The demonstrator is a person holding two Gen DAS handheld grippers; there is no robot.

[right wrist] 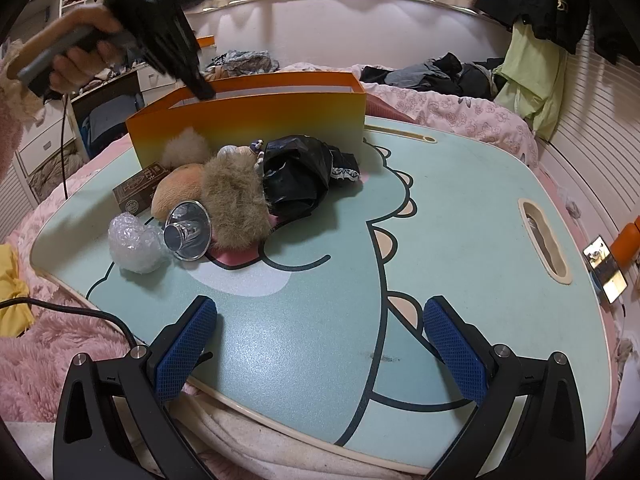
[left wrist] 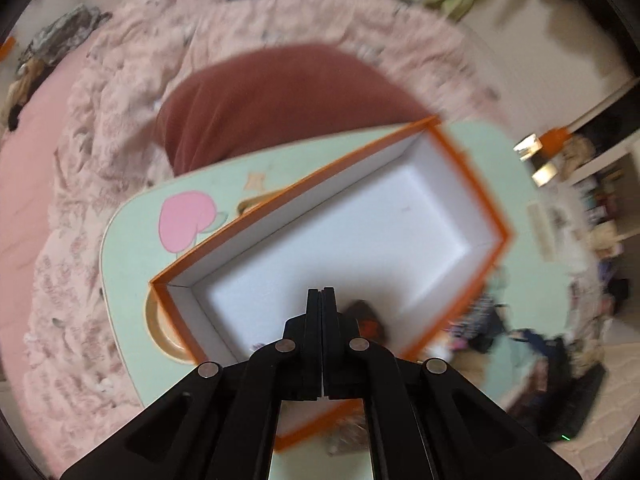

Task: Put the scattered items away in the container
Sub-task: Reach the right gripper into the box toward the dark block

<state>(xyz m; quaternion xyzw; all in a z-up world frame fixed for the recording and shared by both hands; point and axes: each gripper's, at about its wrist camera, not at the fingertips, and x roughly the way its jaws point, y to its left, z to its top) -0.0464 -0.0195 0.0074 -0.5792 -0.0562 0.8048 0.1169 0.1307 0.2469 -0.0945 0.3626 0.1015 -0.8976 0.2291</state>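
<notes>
We see a matt orange cardboard box point(right wrist: 256, 120) with smooth white lining, a glossy crinkled black plastic bag point(right wrist: 296, 172), clear glass funnel point(right wrist: 190, 230), bubble wrap point(right wrist: 132, 246), shaggy fur point(right wrist: 236, 204), and the speckled matt desk point(right wrist: 460, 208).

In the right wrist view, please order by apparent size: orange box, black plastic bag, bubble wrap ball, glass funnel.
1. orange box
2. black plastic bag
3. bubble wrap ball and glass funnel: look alike, so unranked.

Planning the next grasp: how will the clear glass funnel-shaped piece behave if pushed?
The glass piece lies on its side with a round flared rim, so it would probably roll in an arc. Being clear and glossy, it is likely slippery and fragile. It touches the furry plush, which may block it.
</notes>
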